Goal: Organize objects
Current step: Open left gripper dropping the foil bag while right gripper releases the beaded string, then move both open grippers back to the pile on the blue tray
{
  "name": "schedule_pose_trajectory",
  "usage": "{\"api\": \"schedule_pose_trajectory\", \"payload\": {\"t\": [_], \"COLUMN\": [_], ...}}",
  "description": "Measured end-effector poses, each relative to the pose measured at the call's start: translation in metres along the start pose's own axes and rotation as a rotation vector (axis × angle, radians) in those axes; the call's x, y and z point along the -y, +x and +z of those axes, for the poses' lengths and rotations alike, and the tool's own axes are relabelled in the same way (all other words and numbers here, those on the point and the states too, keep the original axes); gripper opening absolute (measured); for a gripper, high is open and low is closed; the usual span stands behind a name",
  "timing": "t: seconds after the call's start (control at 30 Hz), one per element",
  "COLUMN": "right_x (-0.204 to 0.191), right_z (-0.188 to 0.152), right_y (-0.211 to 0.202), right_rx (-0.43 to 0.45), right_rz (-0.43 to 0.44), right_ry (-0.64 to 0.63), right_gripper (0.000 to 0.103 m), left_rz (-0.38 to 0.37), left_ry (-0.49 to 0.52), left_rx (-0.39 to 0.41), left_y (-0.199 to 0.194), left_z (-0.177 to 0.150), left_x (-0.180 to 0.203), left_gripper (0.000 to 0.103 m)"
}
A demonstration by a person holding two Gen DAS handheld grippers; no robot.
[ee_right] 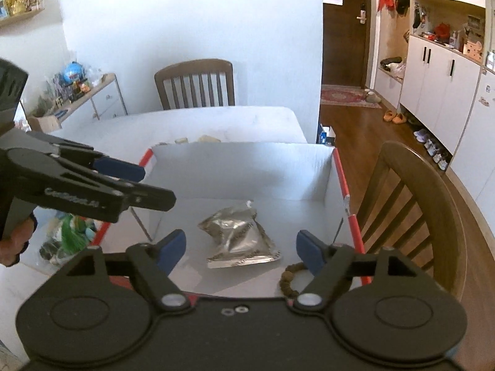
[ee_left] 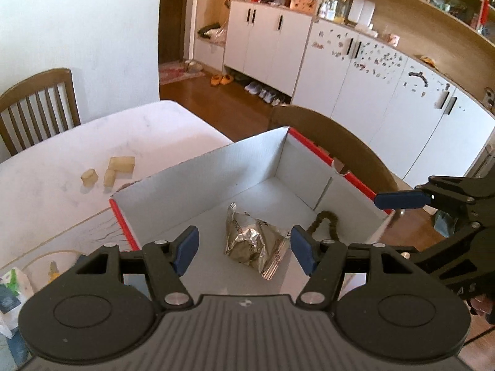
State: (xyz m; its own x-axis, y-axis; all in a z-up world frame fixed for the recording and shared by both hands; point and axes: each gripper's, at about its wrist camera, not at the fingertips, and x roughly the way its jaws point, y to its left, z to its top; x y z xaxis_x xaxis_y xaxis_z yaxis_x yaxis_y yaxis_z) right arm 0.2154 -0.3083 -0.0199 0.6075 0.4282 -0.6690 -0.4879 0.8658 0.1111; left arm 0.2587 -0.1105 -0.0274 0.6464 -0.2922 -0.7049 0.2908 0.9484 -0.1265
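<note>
A white cardboard box with red edges [ee_left: 198, 179] [ee_right: 241, 160] stands on the table. A crumpled silver foil packet [ee_left: 253, 241] [ee_right: 238, 236] lies on its floor, with a brown bead bracelet [ee_left: 324, 222] [ee_right: 287, 275] beside it. My left gripper [ee_left: 244, 247] is open and empty, held above the box over the packet. My right gripper [ee_right: 241, 249] is open and empty, also above the box. Several pale wooden blocks [ee_left: 119, 167] lie on the table beyond the box; their tops also show in the right wrist view [ee_right: 198, 139].
The white table [ee_left: 92, 142] carries a plastic bag [ee_left: 12, 296] and cluttered items [ee_right: 68, 238] at its left. Wooden chairs [ee_left: 37, 105] [ee_right: 411, 204] stand at the far side and right. White cabinets [ee_left: 371, 86] line the room.
</note>
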Motion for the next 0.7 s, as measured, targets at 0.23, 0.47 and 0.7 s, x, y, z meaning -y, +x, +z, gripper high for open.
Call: {"api": "schedule_pose_trajectory", "payload": {"t": [0.23,0.47,0.7], "right_x": [-0.025,-0.057,-0.096], "right_z": [0.000,0.001,-0.001], "right_y": [-0.009,-0.014,-0.010], "right_rx": [0.035,0.062,0.058], "right_rz": [-0.012,-0.013,-0.006], "right_ry": [0.030,0.060,0.064], "right_gripper": [0.090,0.094,0.095], "left_rz": [0.006,0.028,0.047], "left_ry": [-0.016,-0.053,-0.059], "left_rx": [0.053,0.090,0.099], "left_y": [-0.035,-0.069,-0.093], "left_z": [-0.013,-0.030,-0.049], "left_x": [-0.014,-0.045,-0.076], "left_gripper": [0.078,0.084,0.086]}}
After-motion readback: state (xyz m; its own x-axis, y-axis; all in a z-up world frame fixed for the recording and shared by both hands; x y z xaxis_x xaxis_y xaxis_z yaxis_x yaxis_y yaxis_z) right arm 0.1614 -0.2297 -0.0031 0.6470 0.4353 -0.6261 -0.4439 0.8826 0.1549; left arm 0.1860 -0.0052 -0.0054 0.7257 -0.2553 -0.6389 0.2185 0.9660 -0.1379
